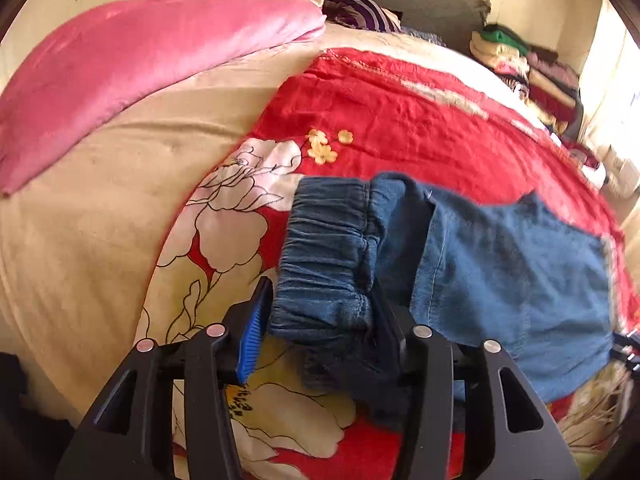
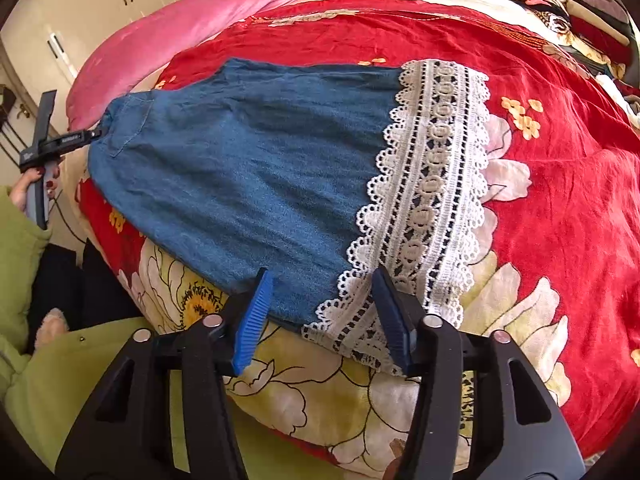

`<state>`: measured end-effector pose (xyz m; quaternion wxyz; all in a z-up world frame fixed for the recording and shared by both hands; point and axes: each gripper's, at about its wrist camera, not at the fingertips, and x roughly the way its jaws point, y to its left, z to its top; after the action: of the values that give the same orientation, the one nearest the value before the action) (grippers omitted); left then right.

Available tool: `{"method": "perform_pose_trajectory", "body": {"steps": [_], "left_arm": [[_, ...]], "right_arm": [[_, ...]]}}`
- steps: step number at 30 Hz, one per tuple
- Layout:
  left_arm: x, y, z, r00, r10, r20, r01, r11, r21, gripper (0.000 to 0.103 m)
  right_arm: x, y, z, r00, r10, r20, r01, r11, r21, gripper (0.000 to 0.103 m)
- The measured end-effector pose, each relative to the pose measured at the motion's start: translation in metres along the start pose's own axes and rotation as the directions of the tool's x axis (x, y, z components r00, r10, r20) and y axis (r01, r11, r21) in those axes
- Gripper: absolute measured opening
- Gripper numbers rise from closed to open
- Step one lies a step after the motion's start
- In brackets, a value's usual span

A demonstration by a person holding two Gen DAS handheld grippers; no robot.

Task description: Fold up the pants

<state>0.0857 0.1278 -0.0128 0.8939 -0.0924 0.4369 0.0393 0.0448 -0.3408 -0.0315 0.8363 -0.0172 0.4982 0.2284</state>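
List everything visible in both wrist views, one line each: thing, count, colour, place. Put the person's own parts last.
pants: one, blue denim with white lace hem, spread across the bedspread.
bedspread: one, red with cream flowers, covering the bed.
pink blanket: one, pink, far left of the bed.
striped pillow: one, purple and white, at the head of the bed.
stacked clothes: one pile, mixed colours, far right of the bed.
cupboards: cream, behind the bed on the left.
left tool: black with blue pads, the waistband between its fingers.
right tool: black with blue pads, open, straddling the hem's near edge.
left hand: red nails, green sleeve, holding the left tool.
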Motion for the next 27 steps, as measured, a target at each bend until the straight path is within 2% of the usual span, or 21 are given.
{"method": "perform_pose_trajectory", "body": {"steps": [1,4,8,9,10,14,17,20,24,27], "left_arm": [[-0.006,0.000,0.003,1.000,-0.003,0.019,0.003,1.000,-0.003,0.052],[-0.034,-0.008,0.012,0.995,0.013,0.097,-0.016,0.999,0.034,0.067],[-0.062,-0.034,0.031,0.981,-0.086,0.171,0.071,0.993,0.092,0.080],[-0.064,-0.042,0.035,0.978,-0.112,0.177,0.093,0.990,0.111,0.085],[-0.064,-0.051,0.039,0.975,-0.133,0.176,0.110,0.985,0.134,0.085],[-0.045,-0.096,0.054,0.972,-0.198,0.130,0.163,0.957,0.241,0.085],[-0.020,-0.123,0.063,0.964,-0.259,0.063,0.232,0.931,0.281,0.085],[0.004,-0.143,0.069,0.963,-0.270,0.023,0.249,0.916,0.315,0.085],[0.041,-0.166,0.074,0.942,-0.332,-0.050,0.330,0.884,0.332,0.085],[0.067,-0.183,0.076,0.930,-0.354,-0.102,0.366,0.862,0.350,0.085]], "right_arm": [[-0.001,0.001,0.001,1.000,0.006,0.001,-0.006,1.000,-0.005,0.050],[-0.012,-0.002,0.005,0.999,0.037,0.031,-0.038,0.999,0.004,0.050],[-0.036,-0.021,0.020,0.990,0.013,0.140,-0.020,0.999,0.046,0.052],[-0.040,-0.028,0.025,0.987,0.002,0.162,-0.012,0.998,0.062,0.053],[-0.042,-0.034,0.031,0.984,-0.010,0.176,-0.004,0.997,0.080,0.054],[-0.040,-0.066,0.059,0.977,-0.041,0.208,0.006,0.986,0.165,0.055],[-0.030,-0.081,0.082,0.977,-0.031,0.211,-0.011,0.981,0.191,0.055],[-0.016,-0.097,0.103,0.980,-0.030,0.195,-0.012,0.977,0.214,0.055],[0.010,-0.116,0.122,0.988,-0.008,0.155,-0.030,0.970,0.241,0.055],[0.032,-0.126,0.125,0.993,0.016,0.114,-0.044,0.968,0.248,0.055]]}}
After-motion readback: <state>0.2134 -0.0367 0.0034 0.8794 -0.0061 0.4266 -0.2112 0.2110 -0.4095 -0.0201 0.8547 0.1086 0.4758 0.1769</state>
